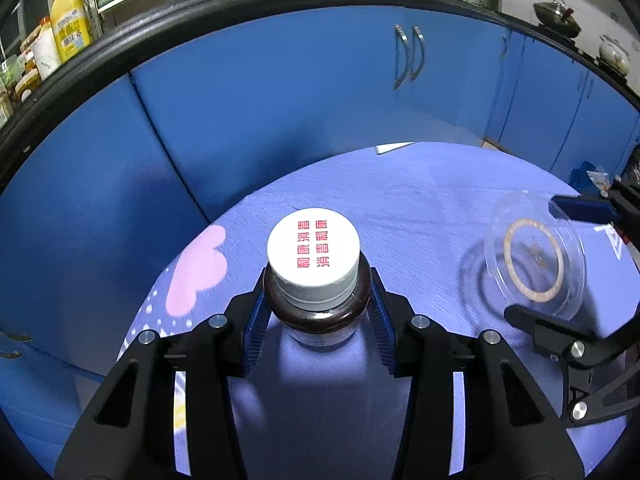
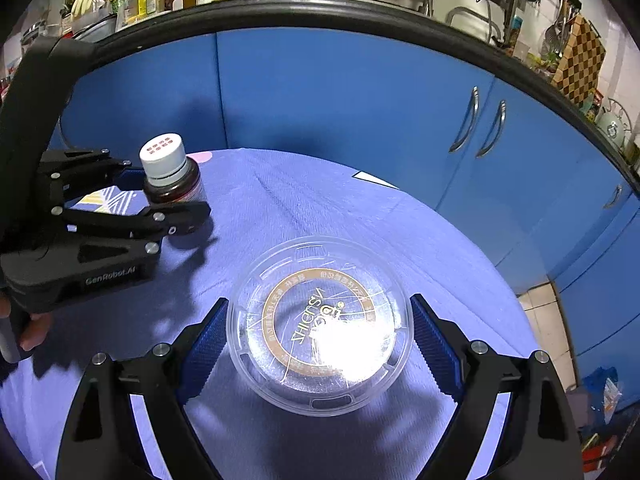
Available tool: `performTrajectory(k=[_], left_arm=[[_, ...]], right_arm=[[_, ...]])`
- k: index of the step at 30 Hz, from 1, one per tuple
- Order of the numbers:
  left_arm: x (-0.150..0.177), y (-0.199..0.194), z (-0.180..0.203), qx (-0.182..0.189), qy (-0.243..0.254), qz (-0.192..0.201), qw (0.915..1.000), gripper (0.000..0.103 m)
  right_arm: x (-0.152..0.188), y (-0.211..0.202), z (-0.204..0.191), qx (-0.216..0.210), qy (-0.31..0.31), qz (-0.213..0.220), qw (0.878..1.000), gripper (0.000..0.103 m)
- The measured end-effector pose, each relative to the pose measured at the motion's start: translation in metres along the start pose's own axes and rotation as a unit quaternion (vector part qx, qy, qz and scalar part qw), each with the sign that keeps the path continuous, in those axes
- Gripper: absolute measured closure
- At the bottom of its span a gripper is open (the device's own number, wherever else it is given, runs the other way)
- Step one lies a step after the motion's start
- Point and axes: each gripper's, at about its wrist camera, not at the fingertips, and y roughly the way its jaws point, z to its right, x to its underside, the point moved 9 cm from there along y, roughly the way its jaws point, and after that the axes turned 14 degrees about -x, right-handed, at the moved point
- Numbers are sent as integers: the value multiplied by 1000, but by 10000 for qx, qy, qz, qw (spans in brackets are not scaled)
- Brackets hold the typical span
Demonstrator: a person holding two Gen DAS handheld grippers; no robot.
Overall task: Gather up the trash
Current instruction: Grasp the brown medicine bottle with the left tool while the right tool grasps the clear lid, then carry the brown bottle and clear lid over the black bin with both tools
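Here, at a round table [image 2: 304, 208] draped in a lavender cloth, two hand-held grippers worked over the trash laid out on it. The left gripper [image 1: 316, 308] had its blue ribbed pads [image 1: 256, 320] pressed against both sides of a small dark brown bottle [image 1: 316, 312], clamped just below its white screw cap [image 1: 313, 254], which bore red printed characters. The bottle stood upright at the left side of the table, as the right wrist view showed, with the black fingers reaching in from the left and a fingertip of the person's hand [image 2: 34, 332] curled around the handle. The right gripper [image 2: 320, 344] stood with its jaws wide apart on either side of a clear round plastic lid [image 2: 320, 328] ringed in gold print. Its pads [image 2: 208, 344] sat just beside the lid's rim, and whether they touched it could not be told. The lid lay flat on the cloth near the front of the table, a bright glare washing out part of its centre. A pink cloud shape [image 1: 198, 272] marked the cloth beside the bottle. Behind the table ran blue cabinet doors [image 2: 340, 120] with curved metal handles [image 2: 476, 124], and above them a cluttered counter held a yellow bottle [image 1: 70, 20] and a chequered board [image 2: 580, 60].
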Motion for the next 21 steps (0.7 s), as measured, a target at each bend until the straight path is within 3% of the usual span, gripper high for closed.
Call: performTrajectory(k=[12, 21], left_arm=[[9, -60, 27, 53, 105, 228, 9997, 56], [-2, -105, 63, 148, 321, 542, 9979, 56]], right_arm=[[22, -68, -3, 282, -76, 221, 9993, 18], [41, -119, 8, 542, -42, 382, 9978, 18]])
